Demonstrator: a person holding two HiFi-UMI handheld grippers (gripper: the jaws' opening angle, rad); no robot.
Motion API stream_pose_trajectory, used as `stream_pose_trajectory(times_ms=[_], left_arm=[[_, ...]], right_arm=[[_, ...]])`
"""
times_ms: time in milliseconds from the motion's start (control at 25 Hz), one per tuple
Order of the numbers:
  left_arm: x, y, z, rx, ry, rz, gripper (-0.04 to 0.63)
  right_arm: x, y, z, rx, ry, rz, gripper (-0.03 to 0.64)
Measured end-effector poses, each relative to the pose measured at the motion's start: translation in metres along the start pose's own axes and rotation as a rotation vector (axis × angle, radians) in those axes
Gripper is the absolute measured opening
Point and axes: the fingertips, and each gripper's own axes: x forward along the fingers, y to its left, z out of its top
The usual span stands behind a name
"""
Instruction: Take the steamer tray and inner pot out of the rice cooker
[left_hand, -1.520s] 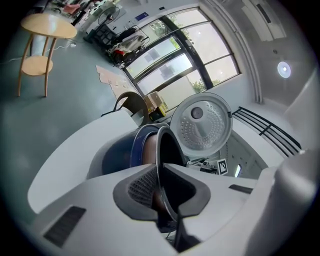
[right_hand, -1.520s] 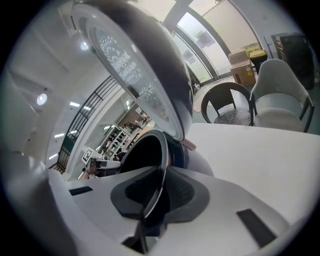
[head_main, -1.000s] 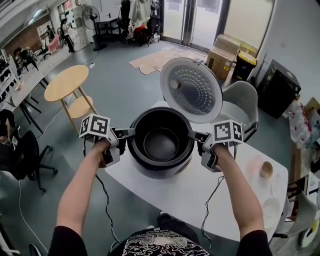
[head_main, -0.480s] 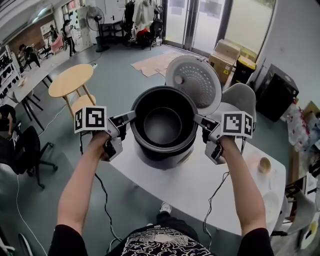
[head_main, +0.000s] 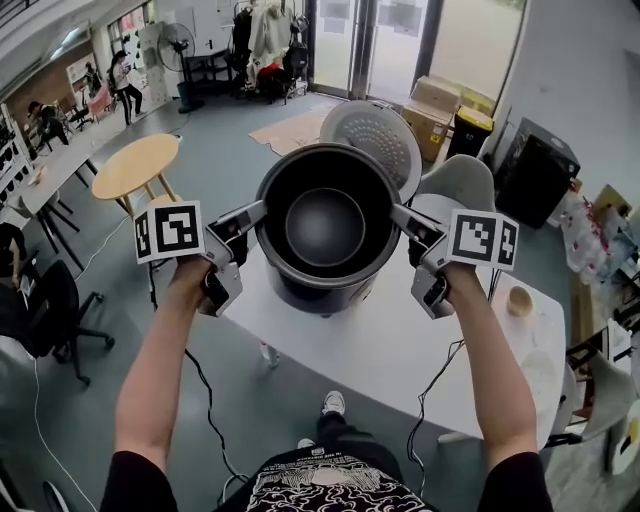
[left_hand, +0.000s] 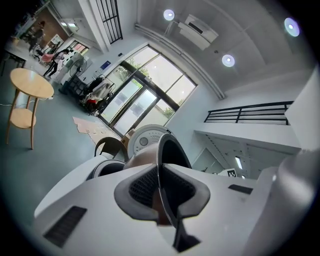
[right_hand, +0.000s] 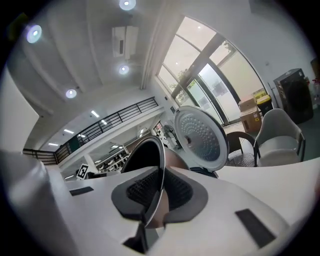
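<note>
Left claw (head_main: 258, 212) is closed on the left rim of the inner pot (head_main: 325, 225); its pads pinch the thin metal edge. Right claw (head_main: 398, 212) is closed on the opposite rim in the same way. The pot hangs between the two claws, mouth up, clear of the white surface (head_main: 380, 350), over its left end toward the far edge. The rice cooker (left_hand: 107, 167) sits below and behind the pot, its lid (head_main: 375, 130) standing open.

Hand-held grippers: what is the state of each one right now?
Left hand-held gripper: closed on the rim of the pot.
Right hand-held gripper: closed on the pot's opposite rim.
</note>
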Motion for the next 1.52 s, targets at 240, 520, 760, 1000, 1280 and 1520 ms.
stream_pose_trajectory(times_ms=[240,520,760,1000,1280,1520], left_arm=[[0.018,-0.056,-0.043,0.020,0.026,-0.078,0.037],[0.100,-0.131,-0.116,0.006,0.110,-0.193,0.037],[0.141,-0.153,-0.130,-0.005,0.221,-0.282,0.037],[0.179,-0.146,-0.148,-0.018,0.325,-0.330,0.038],[0.282,-0.185,-0.285,-0.058,0.413,-0.262,0.040],[0.334,-0.186,-0.359,-0.125,0.483,-0.148,0.040]], right_arm=[[-0.083,-0.009,-0.008,-0.005,-0.070,-0.055,0.045],[-0.204,-0.072,-0.010,0.028,-0.140,-0.175,0.044],[-0.246,-0.091,-0.011,0.093,-0.197,-0.297,0.044],[-0.257,-0.118,-0.024,0.167,-0.219,-0.398,0.044],[-0.361,-0.252,-0.071,0.278,-0.166,-0.428,0.043],[-0.397,-0.334,-0.103,0.382,-0.077,-0.416,0.043]])
